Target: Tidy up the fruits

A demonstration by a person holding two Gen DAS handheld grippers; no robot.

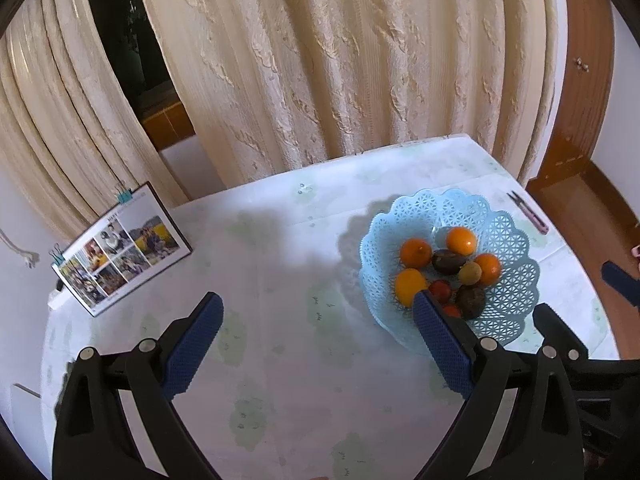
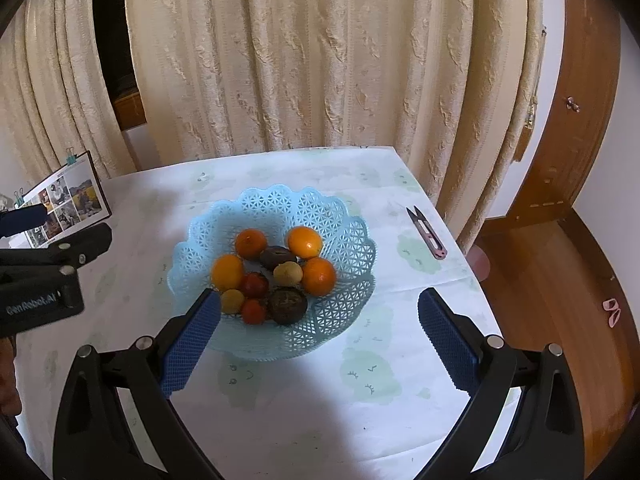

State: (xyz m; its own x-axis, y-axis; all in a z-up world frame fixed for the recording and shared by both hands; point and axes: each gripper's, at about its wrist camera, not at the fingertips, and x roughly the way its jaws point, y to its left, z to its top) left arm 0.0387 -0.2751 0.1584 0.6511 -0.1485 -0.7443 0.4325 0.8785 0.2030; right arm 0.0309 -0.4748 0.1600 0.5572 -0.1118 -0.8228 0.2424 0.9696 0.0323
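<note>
Blue plastic basket on tabletop, holding oranges and dark fruits. Left hand-held gripper spread, empty; right hand-held gripper spread, empty. Thread snips nearby.

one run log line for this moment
left gripper open, empty | right gripper open, empty | fruits in basket | snips on table

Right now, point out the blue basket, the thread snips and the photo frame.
blue basket (image 2: 320,212): right wrist view, far lattice wall.
thread snips (image 2: 427,234): right wrist view, mid-body.
photo frame (image 1: 124,248): left wrist view, collage centre.
</note>
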